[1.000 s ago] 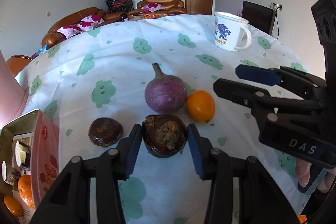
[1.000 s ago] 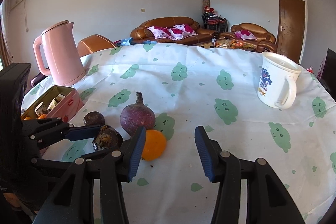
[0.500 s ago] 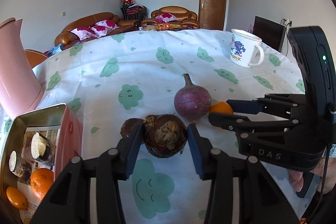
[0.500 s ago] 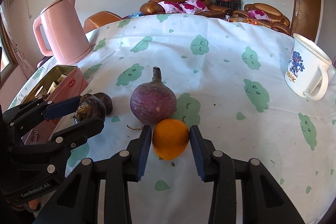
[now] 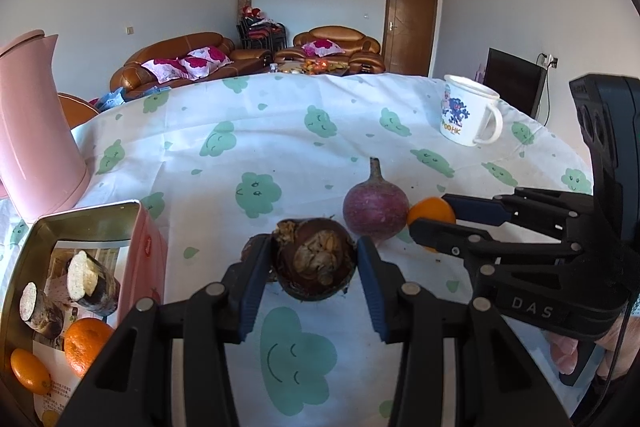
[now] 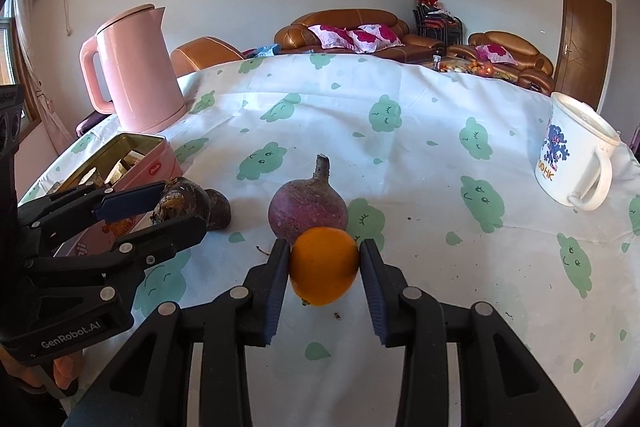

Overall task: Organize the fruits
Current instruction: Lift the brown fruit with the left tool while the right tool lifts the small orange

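Both grippers loaded. My left gripper (image 5: 314, 263) is clamped on the dark husked fruit (image 5: 314, 259), just clear of the cloth; my right gripper (image 6: 324, 267) has just closed its jaws onto the orange (image 6: 323, 267), beside the purple root (image 6: 307, 207). Lift straight, keep the squeeze steady, head for the pink tin (image 5: 144, 227) at left.

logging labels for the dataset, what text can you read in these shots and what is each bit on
"DAS": on the right tool, on its black body.
"GenRobot.AI": on the left tool, on its black body.
"HK", after letters I can't make out: on the white mug.
Red oval logo on the pink tin: too small to read.
Printed sheet inside the tin: too blurred to read.
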Demonstrator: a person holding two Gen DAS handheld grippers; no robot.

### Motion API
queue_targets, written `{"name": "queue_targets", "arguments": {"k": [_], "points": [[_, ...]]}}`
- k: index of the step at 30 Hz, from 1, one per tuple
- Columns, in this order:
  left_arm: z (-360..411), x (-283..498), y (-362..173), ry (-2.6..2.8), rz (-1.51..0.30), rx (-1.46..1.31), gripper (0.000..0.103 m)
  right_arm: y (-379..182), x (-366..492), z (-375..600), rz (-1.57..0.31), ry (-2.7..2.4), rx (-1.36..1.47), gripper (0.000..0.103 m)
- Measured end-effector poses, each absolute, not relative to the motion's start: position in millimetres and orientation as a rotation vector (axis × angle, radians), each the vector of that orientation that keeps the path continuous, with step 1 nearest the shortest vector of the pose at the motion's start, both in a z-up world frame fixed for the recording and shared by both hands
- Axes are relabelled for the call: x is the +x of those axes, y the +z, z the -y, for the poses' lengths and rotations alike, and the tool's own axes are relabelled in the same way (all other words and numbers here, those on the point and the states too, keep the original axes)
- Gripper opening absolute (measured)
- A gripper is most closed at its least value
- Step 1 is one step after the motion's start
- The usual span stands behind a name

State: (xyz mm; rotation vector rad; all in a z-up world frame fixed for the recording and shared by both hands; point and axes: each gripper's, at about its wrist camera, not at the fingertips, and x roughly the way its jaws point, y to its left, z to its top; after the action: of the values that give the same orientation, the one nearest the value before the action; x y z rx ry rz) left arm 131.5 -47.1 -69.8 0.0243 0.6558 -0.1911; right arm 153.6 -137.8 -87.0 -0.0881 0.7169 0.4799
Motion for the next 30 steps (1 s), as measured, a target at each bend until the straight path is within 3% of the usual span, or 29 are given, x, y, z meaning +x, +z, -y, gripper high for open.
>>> {"name": "queue_targets", "arguments": {"k": [30], "points": [[47.4,113.0,-58.6,-0.148,-0.539,0.044,0.046,-65.8,120.3,141.1,-0.502,0.52,-0.102,0.038]]}}
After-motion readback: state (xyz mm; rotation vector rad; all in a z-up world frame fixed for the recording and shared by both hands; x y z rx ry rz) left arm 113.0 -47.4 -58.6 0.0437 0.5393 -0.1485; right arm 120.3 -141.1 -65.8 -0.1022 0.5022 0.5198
